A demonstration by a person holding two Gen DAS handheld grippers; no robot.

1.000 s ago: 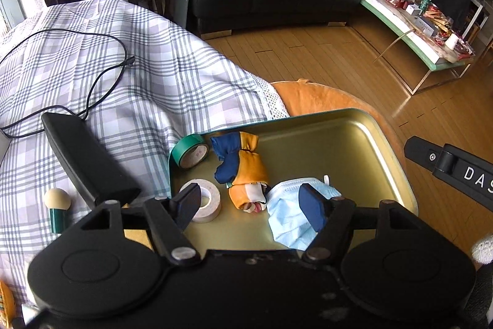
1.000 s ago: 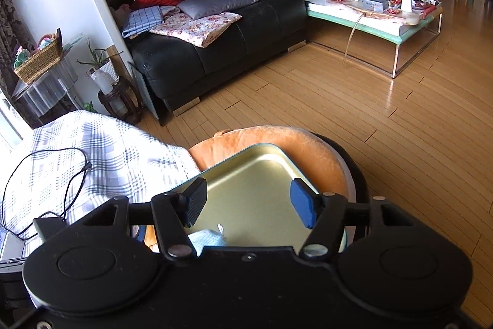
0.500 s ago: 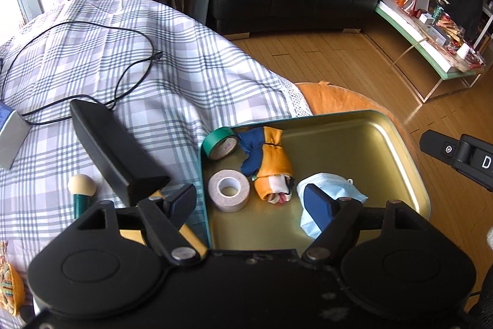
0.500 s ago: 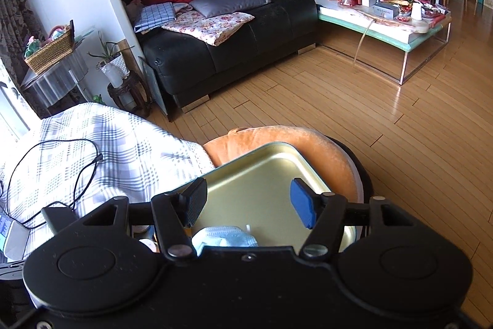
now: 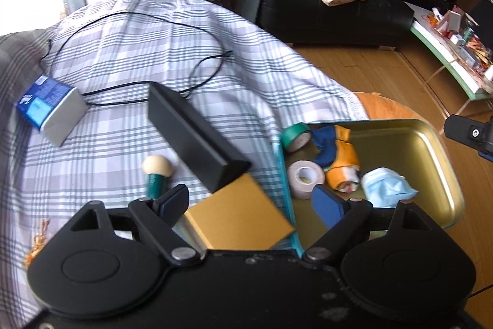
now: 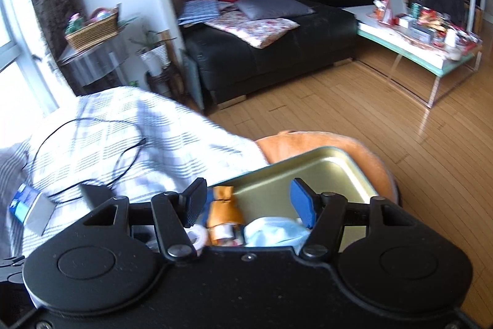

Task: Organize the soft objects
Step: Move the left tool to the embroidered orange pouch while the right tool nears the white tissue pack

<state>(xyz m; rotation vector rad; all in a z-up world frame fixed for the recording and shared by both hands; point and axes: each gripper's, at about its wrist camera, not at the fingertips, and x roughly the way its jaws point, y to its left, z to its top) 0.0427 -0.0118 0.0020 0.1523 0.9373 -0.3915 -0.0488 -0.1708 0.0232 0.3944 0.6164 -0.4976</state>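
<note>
living room first: dark sofa [image 6: 277, 51] at the back, wood floor [image 6: 400, 144], and nearer the camera a desk under a grey plaid cloth [image 5: 138, 57]. at its right end sits a gold tin tray [image 5: 431, 162] with a teal outer wall. inside the tray – a light blue face mask [image 5: 385, 187], an orange and navy cloth bundle [image 5: 339, 156] just left of it, a white tape roll [image 5: 305, 178] and a green tape roll [image 5: 295, 136] by the left wall. on the cloth lie a long black wedge [image 5: 191, 134], a gold card [image 5: 237, 218] touching the tray, a blue-and-grey box [image 5: 49, 110], a thin black cable [image 5: 129, 20] and a small cream-topped green piece [image 5: 157, 174].

left hand-held gripper [image 5: 249, 202] – jaws opening, nothing pinched, gold card below. right hand-held gripper [image 6: 246, 199] part open over the tray, empty.
</note>
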